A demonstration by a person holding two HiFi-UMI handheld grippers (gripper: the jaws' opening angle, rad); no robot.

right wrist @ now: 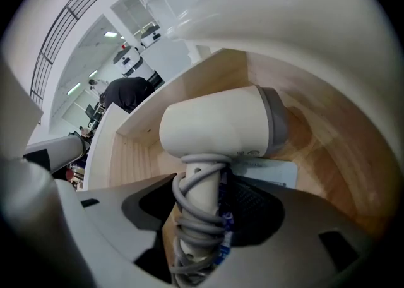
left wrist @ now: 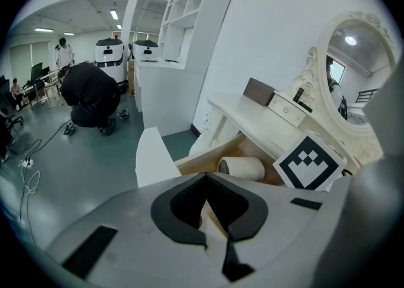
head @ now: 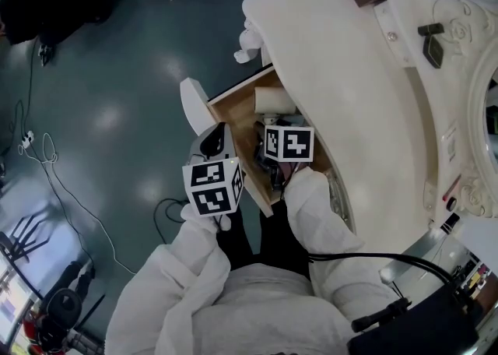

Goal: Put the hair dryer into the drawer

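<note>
Most is done: the hair dryer (right wrist: 214,126) lies in the drawer (right wrist: 341,154), right gripper (right wrist: 203,236) spread loosely round its handle (right wrist: 201,195), left gripper (left wrist: 208,217) closed and empty.

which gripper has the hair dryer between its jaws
The right gripper, in the drawer: the cord-wrapped handle of the hair dryer stands between its jaws. The left gripper has its jaws together, empty.

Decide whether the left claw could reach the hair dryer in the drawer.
Probably yes: the drawer is open and the hair dryer lies uncovered before the left claw. Only its handle sits between the jaws of the right claw.
</note>
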